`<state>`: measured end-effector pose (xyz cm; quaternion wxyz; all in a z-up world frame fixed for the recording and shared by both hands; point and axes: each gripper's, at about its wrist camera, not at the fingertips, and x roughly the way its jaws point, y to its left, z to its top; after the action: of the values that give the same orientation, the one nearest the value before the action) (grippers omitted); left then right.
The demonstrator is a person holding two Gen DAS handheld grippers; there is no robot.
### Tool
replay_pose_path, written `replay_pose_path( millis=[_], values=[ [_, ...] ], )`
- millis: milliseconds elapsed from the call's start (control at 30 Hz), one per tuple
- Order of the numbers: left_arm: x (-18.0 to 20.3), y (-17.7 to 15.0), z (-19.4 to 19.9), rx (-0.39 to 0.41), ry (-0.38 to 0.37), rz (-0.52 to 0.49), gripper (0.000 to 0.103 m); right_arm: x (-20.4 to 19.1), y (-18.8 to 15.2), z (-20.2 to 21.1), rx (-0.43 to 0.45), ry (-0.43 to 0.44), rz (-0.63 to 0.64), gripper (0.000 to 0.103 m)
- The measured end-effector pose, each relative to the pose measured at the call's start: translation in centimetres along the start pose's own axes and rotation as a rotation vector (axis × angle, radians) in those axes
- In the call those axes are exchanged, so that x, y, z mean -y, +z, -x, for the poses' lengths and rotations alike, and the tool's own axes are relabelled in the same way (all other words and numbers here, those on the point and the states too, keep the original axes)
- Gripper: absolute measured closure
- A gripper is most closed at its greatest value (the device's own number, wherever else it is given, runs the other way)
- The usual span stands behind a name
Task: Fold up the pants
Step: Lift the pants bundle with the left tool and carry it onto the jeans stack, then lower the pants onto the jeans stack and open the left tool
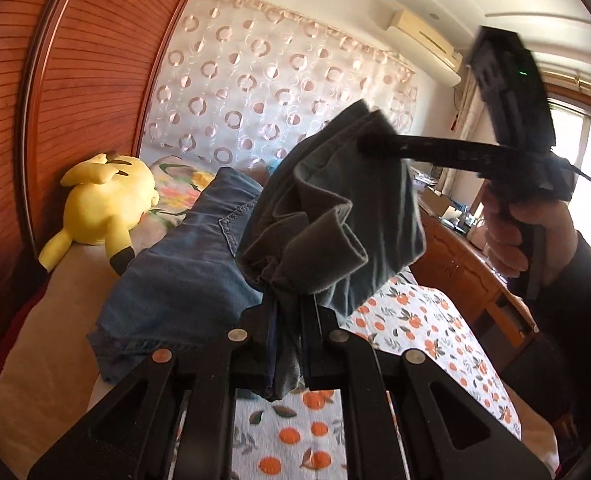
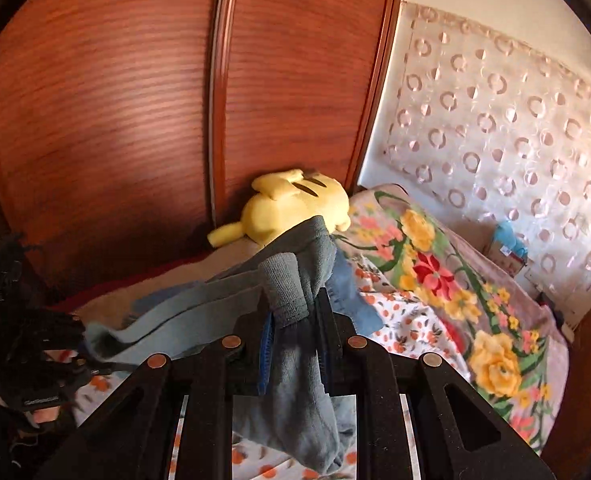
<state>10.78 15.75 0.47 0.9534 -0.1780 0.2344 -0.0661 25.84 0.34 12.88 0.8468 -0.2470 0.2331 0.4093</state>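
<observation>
Bedroom, orange-print bed [image 1: 407, 320], wooden wardrobe [image 1: 79, 92] behind: the left gripper [image 1: 285, 312] is clamped on a bunched edge of the grey pants [image 1: 335, 216], and the right gripper [image 2: 295, 316] pinches another edge. Between them the pants hang lifted above the bed, beside jeans [image 1: 175, 272] lying at left and a yellow plush [image 1: 103, 208] farther off. Apparently the step is carrying the cloth over for a fold; next, both edges need lowering flat together, clear of the jeans.
</observation>
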Motion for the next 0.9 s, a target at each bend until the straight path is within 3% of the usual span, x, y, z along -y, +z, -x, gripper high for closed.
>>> replay_pose_path(
  millis=[300, 467, 600, 767, 833, 900],
  values=[
    [-1.3, 1.6, -2.7, -0.01, 0.033, 0.05, 0.093, -0.1, 5.6, -6.7, -0.082, 0.004, 0.045, 0.084],
    [-2.6, 1.4, -3.7, -0.039, 0.085, 0.061, 0.092, 0.3, 5.4, -11.1, -0.083, 0.031, -0.026, 0.079],
    [-3.5, 1.0, -3.2, -0.043, 0.116, 0.063, 0.086, 1.4, 3.6, -12.0, -0.011, 0.038, -0.119, 0.073],
    [-3.5, 0.9, -1.5, -0.007, 0.162, 0.029, 0.083, 2.4, 2.2, -9.0, 0.103, 0.034, -0.188, 0.065],
    [-3.4, 1.2, -0.7, 0.018, 0.16, 0.025, 0.075, 2.5, 1.3, -7.7, 0.122, 0.032, -0.193, 0.065],
    [-3.3, 1.8, -0.8, 0.026, 0.147, 0.012, 0.053, 2.6, 0.0, -6.5, 0.129, 0.047, -0.201, 0.065]
  ],
)
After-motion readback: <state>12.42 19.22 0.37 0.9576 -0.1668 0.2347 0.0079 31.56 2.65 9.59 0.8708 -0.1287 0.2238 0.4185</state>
